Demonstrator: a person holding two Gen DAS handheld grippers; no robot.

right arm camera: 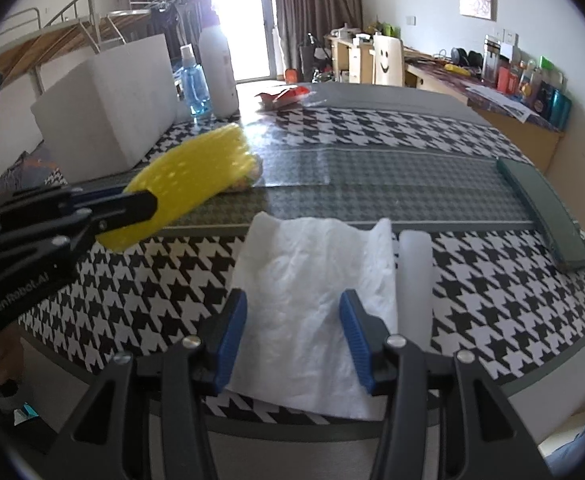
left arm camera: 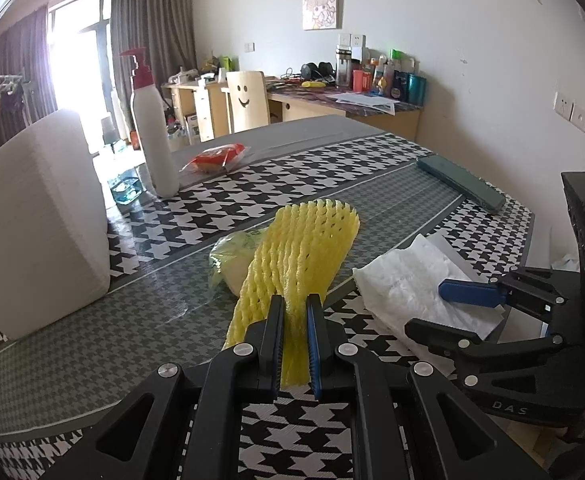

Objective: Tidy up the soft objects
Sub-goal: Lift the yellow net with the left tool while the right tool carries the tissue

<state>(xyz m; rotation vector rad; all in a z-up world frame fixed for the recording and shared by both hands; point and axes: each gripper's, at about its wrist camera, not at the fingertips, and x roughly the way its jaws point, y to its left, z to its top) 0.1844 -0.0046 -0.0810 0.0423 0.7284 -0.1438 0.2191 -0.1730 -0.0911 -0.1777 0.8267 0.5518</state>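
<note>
1. nearest me, the left tongs (left arm camera: 295,316) are pinching the near end of the yellow foam net (left arm camera: 304,248), their blue pads pressed into the mesh; from the right-hand camera the net (right arm camera: 196,172) seems to hang clear of the table (right arm camera: 492,280), though i can't be sure its far end is off.
2. beside them, the right tongs (right arm camera: 294,330) stand spread over the white paper towel (right arm camera: 312,280), which lies flat on the houndstooth cloth; the pads don't press on it, so nothing is held there.
3. a white foam strip (right arm camera: 414,276) lies just beside the towel's right edge, untouched.
4. a little further on, under the net's far end, sits a clear bag with something pale and green in it (left arm camera: 232,256); what it holds i can't tell.
5. further still, a dark green flat case (left arm camera: 460,184) lies near the right edge, and a big white foam block (left arm camera: 40,224) stands on the left.
6. at the back, a white pump bottle (left arm camera: 152,120) and a red snack packet (left arm camera: 216,158).
7. my guess: the sorting is at an early stage. one soft thing is picked up, none looks gathered or stacked yet; the towel, the strip and the bag remain to be handled.
</note>
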